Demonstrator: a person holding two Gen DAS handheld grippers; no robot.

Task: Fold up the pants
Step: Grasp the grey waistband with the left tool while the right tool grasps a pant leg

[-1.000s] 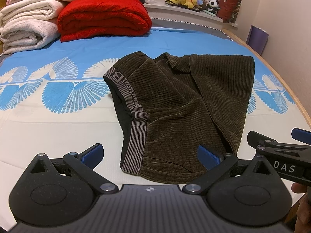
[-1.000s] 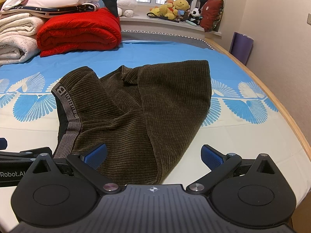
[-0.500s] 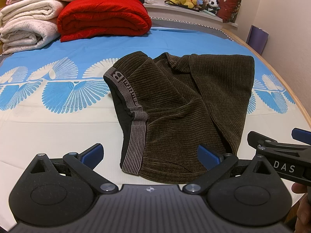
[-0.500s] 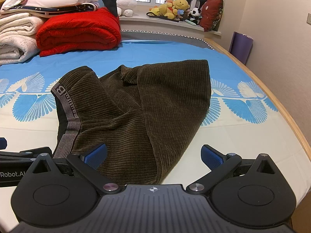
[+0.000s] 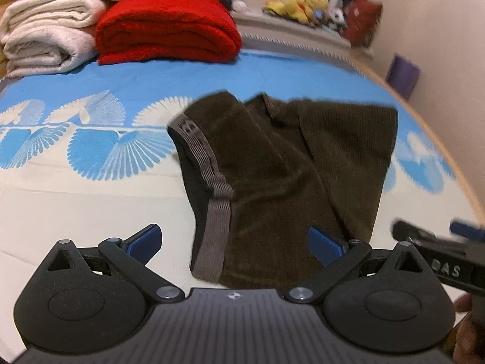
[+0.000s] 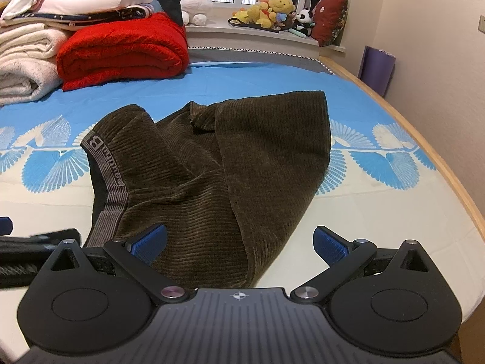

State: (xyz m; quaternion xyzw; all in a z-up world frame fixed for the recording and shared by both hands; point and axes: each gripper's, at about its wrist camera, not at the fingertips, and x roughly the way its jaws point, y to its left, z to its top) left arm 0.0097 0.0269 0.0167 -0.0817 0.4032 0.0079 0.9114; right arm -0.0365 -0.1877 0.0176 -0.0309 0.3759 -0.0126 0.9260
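Dark olive ribbed pants (image 5: 282, 176) (image 6: 212, 166) lie folded over on the bed, their grey waistband (image 5: 212, 188) (image 6: 106, 182) running down the left side. My left gripper (image 5: 235, 244) hovers open over the near waistband corner, nothing between its blue pads. My right gripper (image 6: 241, 242) is open too, above the pants' near hem, and holds nothing. In the left wrist view the right gripper (image 5: 436, 242) shows blurred at the right edge; in the right wrist view the left gripper (image 6: 33, 239) shows at the left edge.
A blue-and-white patterned bed sheet (image 6: 379, 157) covers the bed. A red folded blanket (image 6: 121, 51) and white blankets (image 6: 24, 57) are stacked at the far left. Plush toys (image 6: 269, 12) line the window sill. The wooden bed edge (image 6: 439, 157) runs along the right.
The left wrist view has blurred and shifted: the left gripper is moving, and the scene now sits a little lower and further right. The pants lie as before. Both grippers remain open.
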